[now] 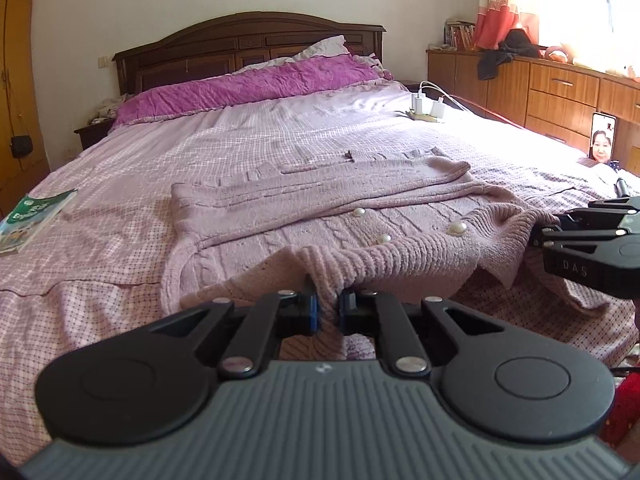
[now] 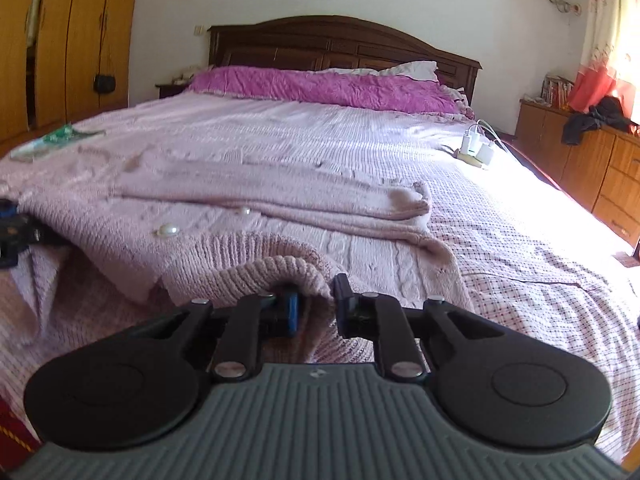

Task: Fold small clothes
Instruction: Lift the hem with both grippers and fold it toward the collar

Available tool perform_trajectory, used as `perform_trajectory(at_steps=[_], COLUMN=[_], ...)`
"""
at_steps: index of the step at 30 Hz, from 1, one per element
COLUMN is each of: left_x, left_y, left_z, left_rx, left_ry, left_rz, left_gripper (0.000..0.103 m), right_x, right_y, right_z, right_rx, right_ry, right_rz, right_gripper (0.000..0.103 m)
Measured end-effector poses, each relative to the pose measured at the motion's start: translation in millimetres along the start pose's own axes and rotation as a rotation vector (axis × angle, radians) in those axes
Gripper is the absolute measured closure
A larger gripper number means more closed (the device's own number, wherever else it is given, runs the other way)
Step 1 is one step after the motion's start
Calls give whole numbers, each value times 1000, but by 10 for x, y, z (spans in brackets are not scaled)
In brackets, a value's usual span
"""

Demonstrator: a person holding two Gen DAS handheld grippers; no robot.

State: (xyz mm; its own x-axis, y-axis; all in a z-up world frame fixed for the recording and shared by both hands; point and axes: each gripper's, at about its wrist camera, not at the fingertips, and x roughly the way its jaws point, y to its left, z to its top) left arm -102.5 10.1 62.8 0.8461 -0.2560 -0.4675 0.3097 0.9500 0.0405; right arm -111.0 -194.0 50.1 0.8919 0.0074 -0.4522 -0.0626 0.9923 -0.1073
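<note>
A pale pink cable-knit cardigan (image 1: 320,204) with pearl buttons (image 1: 457,227) lies spread across the near part of a bed (image 1: 120,168), its sleeves folded in over the body and its ribbed hem raised off the checked bedspread. The left tool (image 1: 328,312) is clamped on that hem, a bunch of ribbed knit pinched between its blue-padded fingers (image 1: 314,314). The right tool (image 2: 316,304) grips the same hem further along; knit wool fills the narrow gap between its fingers, and in the left wrist view it enters from the right edge, touching the cardigan's corner. Between the two grips the hem sags in a shallow arch. Beyond the cardigan, a green-covered book (image 1: 30,220) lies near the bed's left edge, and white chargers (image 1: 426,106) on a power strip sit near the right edge. A magenta pillow (image 1: 248,88) lies against the dark wooden headboard (image 1: 248,44). Wooden drawers (image 1: 560,96) line the sunlit window wall.
</note>
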Motion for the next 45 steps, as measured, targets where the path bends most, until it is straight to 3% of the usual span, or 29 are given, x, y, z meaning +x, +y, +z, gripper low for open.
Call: perform_trajectory(at_steps=[6, 14, 25, 31, 35, 39, 45], left_x=[66, 97, 381, 600, 847, 1257, 1889], left_y=[71, 79, 199, 235, 294, 386, 523], left_z=[200, 417, 850, 1137, 1222, 1244, 1149], left_rx=[-29, -42, -93, -100, -106, -104, -103], left_ry=[-25, -57, -79, -113, -126, -91, -6], left_rz=[17, 19, 24, 35, 66, 102, 150], left_gripper=[91, 91, 91, 91, 91, 91, 91], right_x=[82, -17, 459, 746, 1081, 1578, 2329], right_y=[-111, -159, -393, -447, -482, -477, -317], right_z=[304, 504, 923, 1310, 1577, 1747, 1642], right_rx=[26, 61, 111, 50, 41, 25, -15], right_ry=[-58, -167, -154, -182, -172, -142, -67], right_rz=[46, 85, 134, 137, 146, 137, 136], right_gripper=[85, 95, 97, 97, 97, 97, 97])
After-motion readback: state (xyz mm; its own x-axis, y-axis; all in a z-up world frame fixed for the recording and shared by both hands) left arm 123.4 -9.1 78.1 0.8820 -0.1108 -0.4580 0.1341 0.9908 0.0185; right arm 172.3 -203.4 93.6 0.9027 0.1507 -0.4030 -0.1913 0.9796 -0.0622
